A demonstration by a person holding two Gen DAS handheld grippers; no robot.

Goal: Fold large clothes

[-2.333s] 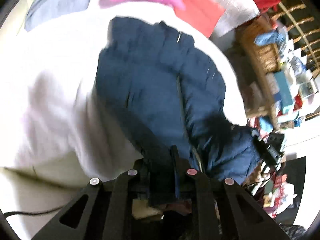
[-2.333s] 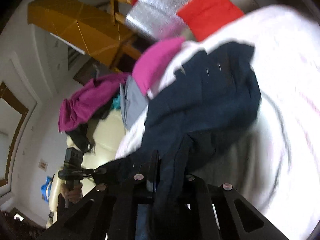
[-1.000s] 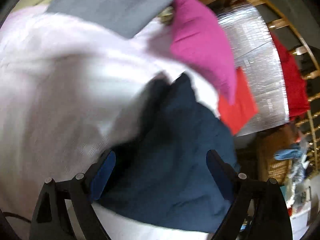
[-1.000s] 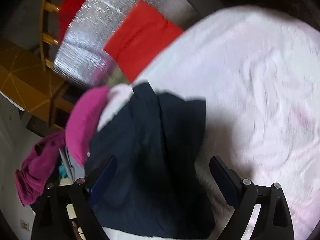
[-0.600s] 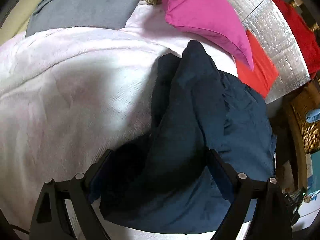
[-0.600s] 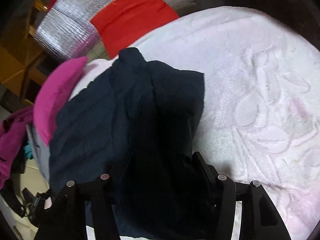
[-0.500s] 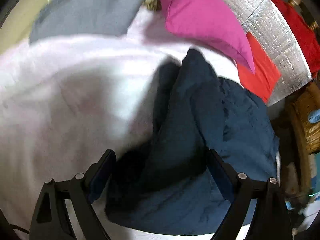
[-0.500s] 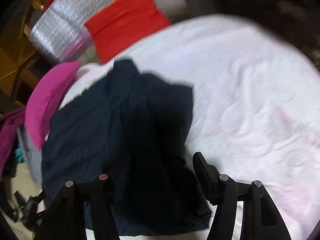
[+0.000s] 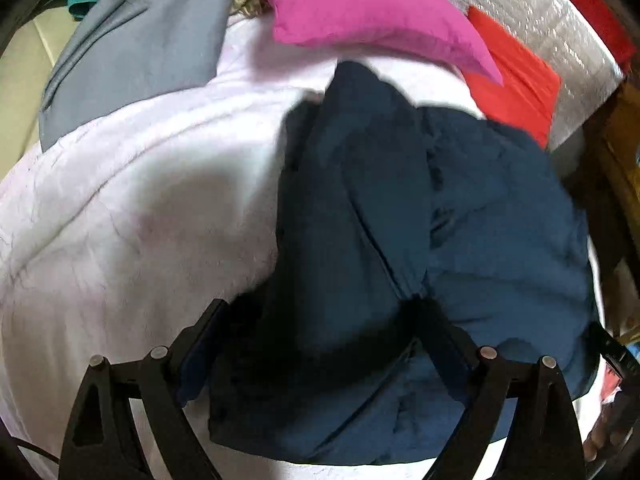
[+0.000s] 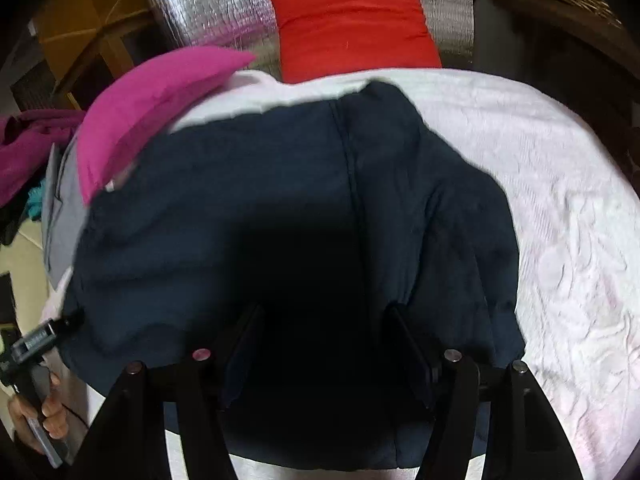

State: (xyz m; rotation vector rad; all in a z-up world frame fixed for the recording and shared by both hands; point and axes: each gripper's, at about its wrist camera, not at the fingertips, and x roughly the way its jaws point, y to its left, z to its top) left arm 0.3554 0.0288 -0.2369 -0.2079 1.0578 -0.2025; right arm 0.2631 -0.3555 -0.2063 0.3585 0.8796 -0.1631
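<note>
**Navy garment heaped on the pink blanket, both tongs spread wide**

The navy garment [image 9: 400, 240] lies in a folded, rumpled heap on a pale pink blanket [image 9: 120, 220], its upper end reaching toward a magenta pillow [image 9: 360, 4]; a red cushion [image 10: 352, 20] sits just beyond it against a silver quilted sheet [image 10: 208, 0]; a grey garment [image 9: 140, 40] lies at the blanket's far left edge in the left wrist view. The left tongs [image 9: 320, 340] hover over the near part of the garment with their jaws wide apart, holding nothing; the right tongs [image 10: 328, 344] hang over the same dark heap, jaws likewise apart and empty; whether either pair touches the cloth cannot be told. In the right wrist view the person's left hand [image 10: 40, 412] shows at the lower left, gripping the other tool's handle.
</note>
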